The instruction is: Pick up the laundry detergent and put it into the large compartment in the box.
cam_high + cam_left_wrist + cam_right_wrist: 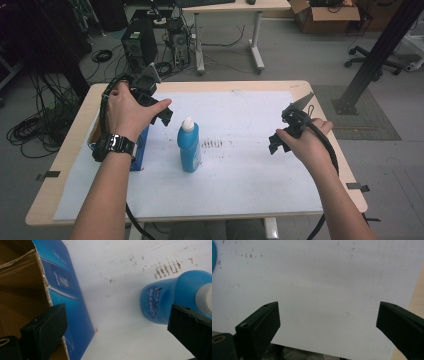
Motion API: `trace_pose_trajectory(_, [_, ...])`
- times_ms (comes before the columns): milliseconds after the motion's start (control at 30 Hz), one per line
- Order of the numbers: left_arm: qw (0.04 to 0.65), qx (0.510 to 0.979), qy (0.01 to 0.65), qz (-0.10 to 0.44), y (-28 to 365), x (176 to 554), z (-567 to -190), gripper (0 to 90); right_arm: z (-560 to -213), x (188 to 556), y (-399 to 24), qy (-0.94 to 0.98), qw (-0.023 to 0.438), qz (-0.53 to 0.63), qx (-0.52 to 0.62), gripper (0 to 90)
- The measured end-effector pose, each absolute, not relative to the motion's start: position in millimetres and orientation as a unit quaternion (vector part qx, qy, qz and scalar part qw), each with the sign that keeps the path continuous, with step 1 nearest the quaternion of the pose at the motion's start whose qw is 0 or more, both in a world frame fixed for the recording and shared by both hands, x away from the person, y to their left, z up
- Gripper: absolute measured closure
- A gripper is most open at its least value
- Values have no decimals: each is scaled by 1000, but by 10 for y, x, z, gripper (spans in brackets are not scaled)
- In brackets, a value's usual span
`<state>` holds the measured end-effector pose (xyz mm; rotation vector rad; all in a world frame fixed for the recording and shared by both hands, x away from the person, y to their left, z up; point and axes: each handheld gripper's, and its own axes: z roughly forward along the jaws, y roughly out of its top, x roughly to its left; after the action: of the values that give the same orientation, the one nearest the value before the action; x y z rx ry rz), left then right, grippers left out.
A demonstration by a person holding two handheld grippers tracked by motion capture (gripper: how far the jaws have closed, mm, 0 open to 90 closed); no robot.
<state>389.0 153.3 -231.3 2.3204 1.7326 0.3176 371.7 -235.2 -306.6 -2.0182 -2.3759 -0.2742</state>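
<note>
Blue bottle [189, 145] with white cap stands upright mid-table on the white sheet [250, 170], free of both tools. Left hand-held gripper [161, 114] hangs just left of the bottle and above its cap, jaws spread wide, nothing between them; in the left gripper view the bottle [165, 300] sits off toward the right jaw, not centred, and the open blue box [62, 287] sits under the left jaw. Right hand-held gripper [278, 141] is well right of the bottle, jaws also wide and empty, over bare sheet. Risks, my read: bottle is tall and narrow-based, so closing in off-centre would let one jaw hit first and tip it or skid it right across the smooth sheet. Grabbing high on the cap could make it pivot. The left jaw could also snag the torn cardboard flap of the box [140, 150], which stands just left of the bottle with only a thin gap between. Room: right of the bottle and in front of it is open sheet, plenty for a slide or a second grip; behind it is clear too. The table [320, 95] edge is far from the bottle on every side, so falling off looks unlikely; the tight side is the box.
</note>
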Motion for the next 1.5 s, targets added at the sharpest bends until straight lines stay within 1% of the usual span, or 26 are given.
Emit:
trace_pose_trajectory(600, [115, 792, 590, 103, 1381, 3884, -2100, 33, -3080, 3713, -2366, -760, 8, -90, -643, 53])
trace_pose_trajectory(1000, [117, 787, 598, 97, 1084, 3838, -1945, 33, -3094, 3694, -2440, -758, 10, -94, -645, 52])
trace_pose_trajectory(1500, [119, 786, 600, 90, 737, 3803, -1978, 33, -3083, 3631, -2520, -755, 10, -102, -647, 51])
